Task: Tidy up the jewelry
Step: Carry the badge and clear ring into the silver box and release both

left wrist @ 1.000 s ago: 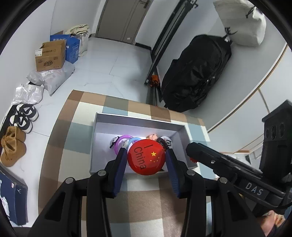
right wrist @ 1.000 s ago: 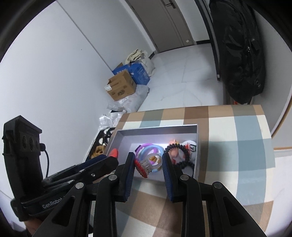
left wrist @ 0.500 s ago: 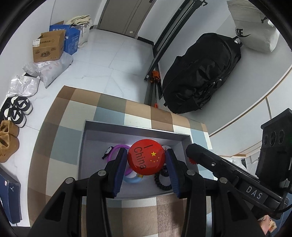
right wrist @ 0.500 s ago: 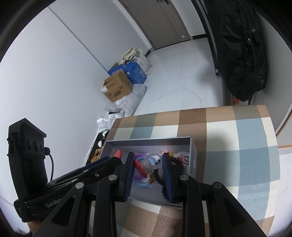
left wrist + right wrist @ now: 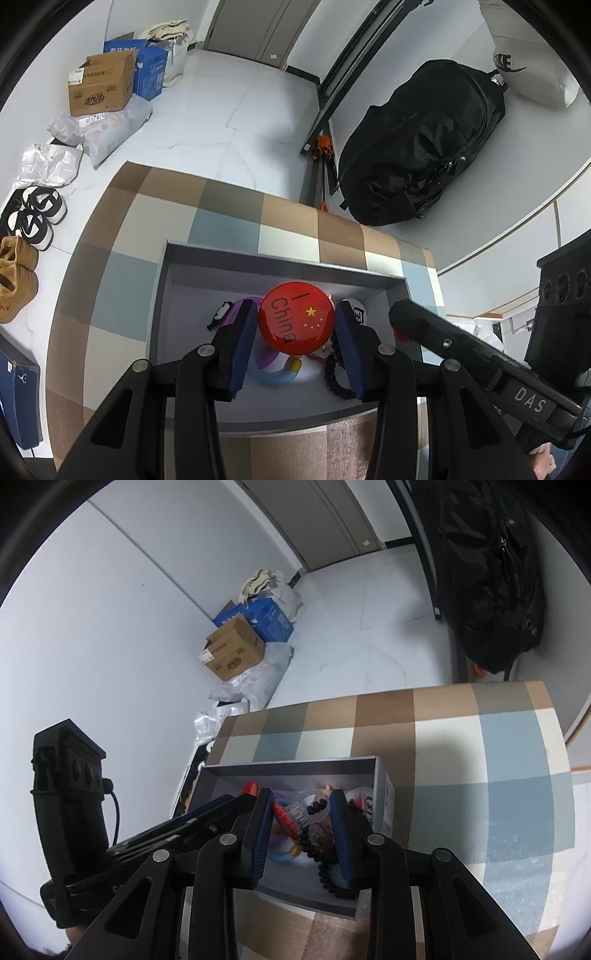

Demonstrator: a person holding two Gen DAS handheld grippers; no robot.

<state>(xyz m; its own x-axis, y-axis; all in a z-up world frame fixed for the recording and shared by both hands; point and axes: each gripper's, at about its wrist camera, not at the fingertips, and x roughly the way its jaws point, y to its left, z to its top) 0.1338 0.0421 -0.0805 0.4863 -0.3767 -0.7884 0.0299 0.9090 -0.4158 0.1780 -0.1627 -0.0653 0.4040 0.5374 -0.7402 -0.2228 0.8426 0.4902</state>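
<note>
My left gripper (image 5: 296,308) is shut on a round red badge (image 5: 295,321) with a flag and "I China" on it, holding it just over the open grey box (image 5: 280,258). My right gripper (image 5: 301,795) is shut on a clear plastic ring piece with a red part (image 5: 300,814), also over the box (image 5: 288,766). Inside the box lie a purple bangle (image 5: 240,304), a pale blue ring (image 5: 275,374), a black beaded bracelet (image 5: 334,380) and a white badge (image 5: 356,312). Each gripper shows at the edge of the other's view.
The box sits on a table with a brown, blue and white checked cloth (image 5: 229,218). On the floor beyond are a black backpack (image 5: 417,147), cardboard boxes (image 5: 99,88), plastic bags and shoes (image 5: 37,218). A white wall runs along the left in the right wrist view.
Both grippers have moved forward and down, from the box's near edge to over its inside. Each keeps its hold on its item.
</note>
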